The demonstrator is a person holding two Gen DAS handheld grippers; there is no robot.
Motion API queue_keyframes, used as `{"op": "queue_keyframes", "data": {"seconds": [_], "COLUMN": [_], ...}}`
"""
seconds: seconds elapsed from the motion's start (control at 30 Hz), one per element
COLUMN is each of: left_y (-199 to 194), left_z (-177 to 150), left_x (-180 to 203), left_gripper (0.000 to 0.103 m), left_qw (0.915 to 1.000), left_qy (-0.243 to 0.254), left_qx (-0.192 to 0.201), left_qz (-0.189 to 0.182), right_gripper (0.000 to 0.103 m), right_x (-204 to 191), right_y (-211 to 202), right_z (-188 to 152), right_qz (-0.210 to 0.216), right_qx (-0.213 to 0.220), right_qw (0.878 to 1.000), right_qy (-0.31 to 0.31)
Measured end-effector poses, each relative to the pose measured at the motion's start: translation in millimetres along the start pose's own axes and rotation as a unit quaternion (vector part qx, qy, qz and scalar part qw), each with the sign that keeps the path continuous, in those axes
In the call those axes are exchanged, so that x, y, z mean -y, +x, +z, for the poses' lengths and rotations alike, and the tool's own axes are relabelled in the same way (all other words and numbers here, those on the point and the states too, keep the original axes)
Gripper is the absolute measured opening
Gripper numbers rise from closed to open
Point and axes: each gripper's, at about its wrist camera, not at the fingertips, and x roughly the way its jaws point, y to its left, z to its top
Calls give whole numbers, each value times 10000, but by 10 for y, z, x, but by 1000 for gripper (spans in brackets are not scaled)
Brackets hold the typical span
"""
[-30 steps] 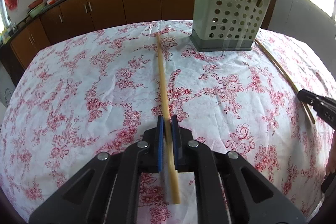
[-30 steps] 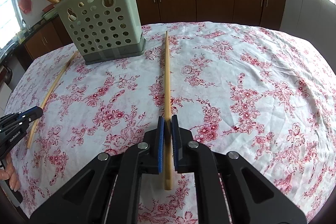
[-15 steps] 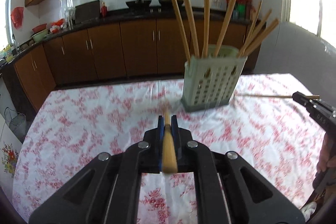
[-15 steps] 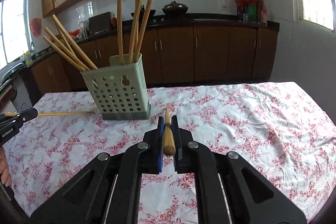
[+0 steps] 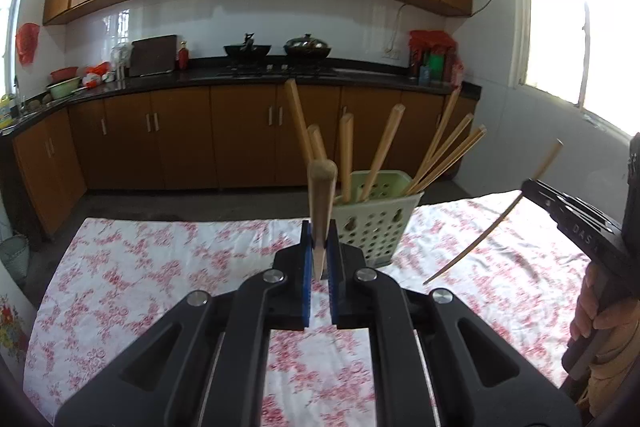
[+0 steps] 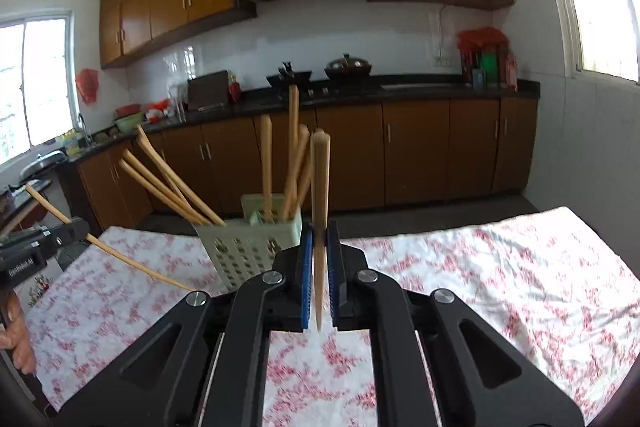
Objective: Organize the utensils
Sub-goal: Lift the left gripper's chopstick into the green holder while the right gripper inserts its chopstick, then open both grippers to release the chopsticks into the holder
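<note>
In the left wrist view, the left gripper (image 5: 319,263) is seen in the lower centre of the frame, with its blue pads pinched on a wooden chopstick (image 5: 321,203) that is held nearly upright, the thick end pointing up. Just behind it, at the centre of the frame, a pale green perforated holder (image 5: 376,227) stands on the table with a red flowered cloth (image 5: 160,267), and several other chopsticks (image 5: 384,151) are leaning inside it. At the right edge, the right gripper (image 5: 536,187) is seen above the table, held by a hand (image 5: 600,319), and a second chopstick (image 5: 492,219) is clamped in it at a slant.

In the right wrist view, the right gripper (image 6: 319,259) is pressed on its chopstick (image 6: 320,207), which stands almost vertical just to the right of the holder (image 6: 248,247). In the lower left of the frame, the left gripper (image 6: 76,229) is seen with its chopstick (image 6: 120,255) tilted toward the holder.
</note>
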Motion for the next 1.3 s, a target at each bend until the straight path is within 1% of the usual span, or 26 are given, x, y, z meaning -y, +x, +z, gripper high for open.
{"op": "queue_keyframes", "data": {"seconds": [0.13, 0.23, 0.3, 0.4, 0.47, 0.53, 0.57, 0.7, 0.8, 0.9, 1.0, 1.03, 1.07, 1.1, 1.13, 1.17, 1.2, 1.23, 1.3], "left_y": [-134, -214, -280, -344, -347, -320, -290, -32, 169, 340, 453, 461, 446, 435, 420, 405, 372, 340, 259], "left_z": [201, 352, 476, 657, 754, 839, 861, 889, 849, 797, 765, 757, 747, 748, 754, 757, 759, 763, 759], "left_x": [148, 272, 363, 482, 517, 561, 581, 597, 548, 470, 380, 351, 322, 304, 280, 259, 236, 213, 178], "left_gripper": [8, 8, 8, 8, 8, 8, 8, 8, 8, 8, 8, 9, 11, 13, 19, 25, 27, 31, 37], "left_qw": [9993, 9979, 9965, 9941, 9929, 9911, 9908, 9934, 9949, 9964, 9974, 9974, 9973, 9971, 9970, 9968, 9965, 9962, 9956], "left_qy": [48, 84, 109, 151, 101, 149, 190, 213, 188, 108, 40, 19, 5, -2, -32, -61, -99, -123, -186], "left_qx": [230, 406, 598, 968, 1094, 1295, 1323, 1123, 986, 839, 718, 714, 735, 757, 776, 796, 833, 862, 914], "left_qz": [-302, -495, -578, -471, -457, -273, -209, -118, -44, -71, -50, -39, -17, 17, 27, 37, 65, 76, 92], "right_gripper": [8, 8, 8, 8, 8, 8, 8, 8, 8, 8, 8, 10, 16, 21, 28, 30, 30, 32, 45], "right_x": [-57, -110, -138, -199, -248, -279, -289, -331, -364, -377, -358, -352, -349, -336, -321, -313, -303, -294, -266], "right_y": [-165, -291, -352, -370, -320, -244, -191, 59, 303, 445, 470, 452, 429, 399, 361, 339, 312, 263, 181], "right_z": [284, 503, 605, 719, 762, 779, 776, 722, 636, 593, 547, 546, 552, 557, 568, 584, 597, 602, 593], "right_qz": [267, 469, 585, 648, 641, 611, 589, 481, 381, 352, 351, 360, 349, 334, 321, 310, 296, 273, 233], "right_qx": [417, 791, 970, 1238, 1350, 1420, 1433, 1390, 1173, 932, 783, 779, 792, 817, 851, 874, 895, 916, 948], "right_qw": [9988, 9957, 9934, 9901, 9887, 9880, 9879, 9891, 9923, 9949, 9963, 9963, 9962, 9961, 9958, 9957, 9955, 9954, 9952], "right_qy": [64, 137, 166, 124, 83, 51, 38, -51, -141, -156, -89, -76, -65, -53, -41, -37, -37, -25, 14]}}
